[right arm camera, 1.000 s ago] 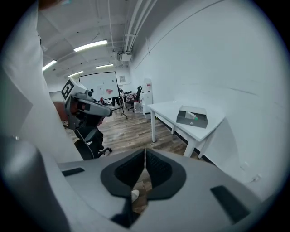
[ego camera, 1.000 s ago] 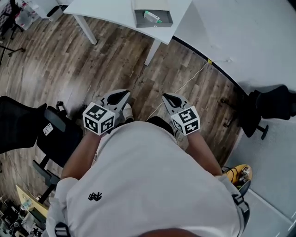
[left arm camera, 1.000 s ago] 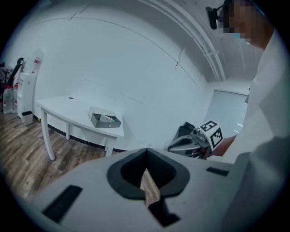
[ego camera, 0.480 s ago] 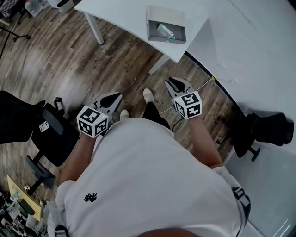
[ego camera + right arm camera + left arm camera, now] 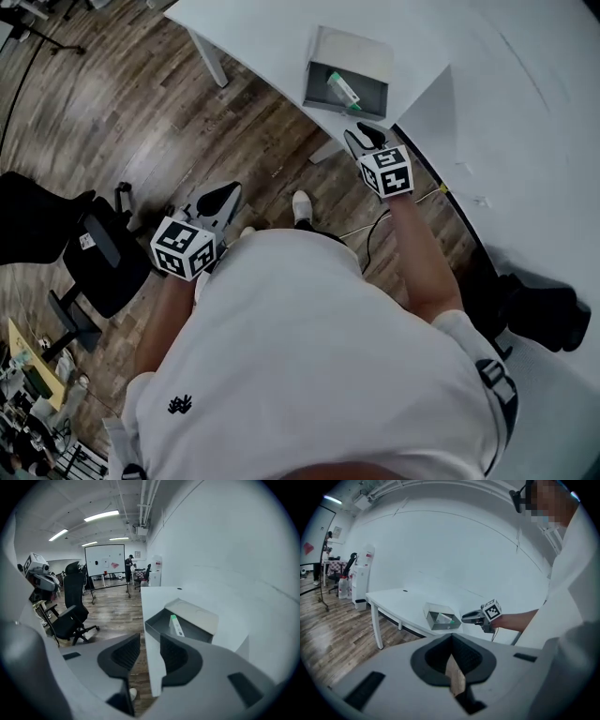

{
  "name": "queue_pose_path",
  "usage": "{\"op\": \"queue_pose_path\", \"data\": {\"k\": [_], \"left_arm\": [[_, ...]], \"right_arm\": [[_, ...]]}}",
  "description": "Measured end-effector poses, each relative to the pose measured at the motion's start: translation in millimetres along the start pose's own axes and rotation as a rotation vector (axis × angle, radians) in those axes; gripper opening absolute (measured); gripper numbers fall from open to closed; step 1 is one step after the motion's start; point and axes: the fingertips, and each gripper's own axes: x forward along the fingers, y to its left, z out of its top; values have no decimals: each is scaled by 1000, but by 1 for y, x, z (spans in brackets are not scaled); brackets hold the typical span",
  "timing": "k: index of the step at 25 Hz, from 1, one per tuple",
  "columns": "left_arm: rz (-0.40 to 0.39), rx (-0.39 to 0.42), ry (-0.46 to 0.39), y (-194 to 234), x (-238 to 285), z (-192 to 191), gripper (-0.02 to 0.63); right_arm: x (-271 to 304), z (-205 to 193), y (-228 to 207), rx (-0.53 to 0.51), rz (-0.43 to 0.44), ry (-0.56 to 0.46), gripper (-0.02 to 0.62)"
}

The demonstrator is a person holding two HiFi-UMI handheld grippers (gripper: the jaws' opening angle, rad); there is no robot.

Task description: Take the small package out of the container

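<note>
A grey open-topped container (image 5: 375, 91) (image 5: 197, 629) (image 5: 436, 620) stands near the corner of the white table (image 5: 262, 33). The small package (image 5: 343, 91) (image 5: 176, 625), white with a green end, lies inside it. My right gripper (image 5: 362, 140) (image 5: 150, 639) hovers at the table's edge just short of the container. Its jaws are opening, with nothing between them. It also shows in the left gripper view as the right gripper (image 5: 471, 617). My left gripper (image 5: 217, 201) (image 5: 451, 637) hangs low over the floor, well left of the table, with its jaws together and empty.
A black office chair (image 5: 94, 262) (image 5: 70, 616) stands on the wood floor at my left, and another dark chair (image 5: 544, 314) at the lower right. A thin cable (image 5: 375, 230) runs across the floor under the table's edge. A white wall borders the table.
The person has stepped toward the table. The right gripper has travelled forward to the table's edge by the container and its jaws have parted. The left gripper stayed low.
</note>
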Motion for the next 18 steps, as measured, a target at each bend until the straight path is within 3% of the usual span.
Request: {"op": "queue_pose_path", "data": {"k": [8, 18], "left_arm": [[143, -57, -27, 6, 28, 15, 6], [307, -134, -59, 8, 21, 16, 6]], "right_arm": [[74, 0, -65, -56, 57, 59, 165], [135, -8, -86, -93, 122, 158, 189]]}}
